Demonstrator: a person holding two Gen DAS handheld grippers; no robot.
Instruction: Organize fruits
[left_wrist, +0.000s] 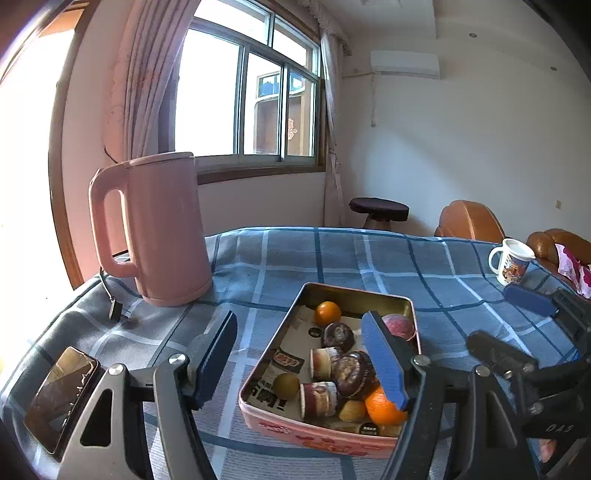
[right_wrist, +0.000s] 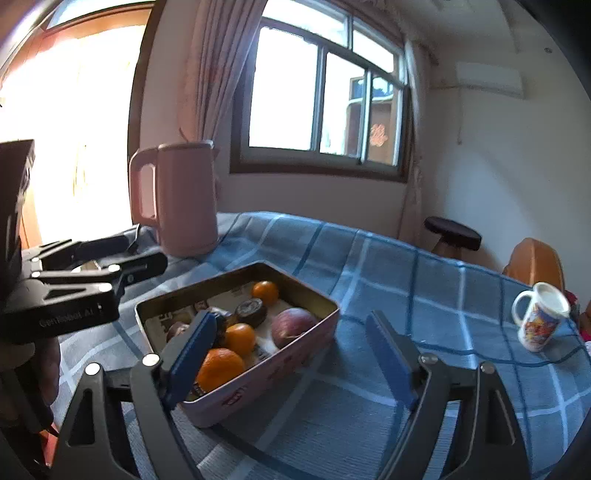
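Note:
A pink rectangular tin (left_wrist: 314, 432) (right_wrist: 280, 365) sits on the blue checked tablecloth. It holds oranges (left_wrist: 328, 313) (right_wrist: 265, 292), a red apple (left_wrist: 398, 325) (right_wrist: 293, 325), a small green fruit (left_wrist: 286, 384), a yellow fruit (left_wrist: 351, 410) and several dark cakes (left_wrist: 339, 336). My left gripper (left_wrist: 306, 363) is open and empty, hovering over the tin's near left part. My right gripper (right_wrist: 291, 363) is open and empty, its left finger over the tin's near corner. Each gripper shows at the edge of the other's view.
A pink kettle (left_wrist: 155, 229) (right_wrist: 181, 199) stands at the table's back left with its cord and plug (left_wrist: 115, 309). A phone (left_wrist: 61, 395) lies at the near left. A printed white mug (left_wrist: 511, 260) (right_wrist: 541, 315) stands at the right. A stool (left_wrist: 378, 210) and chairs stand beyond.

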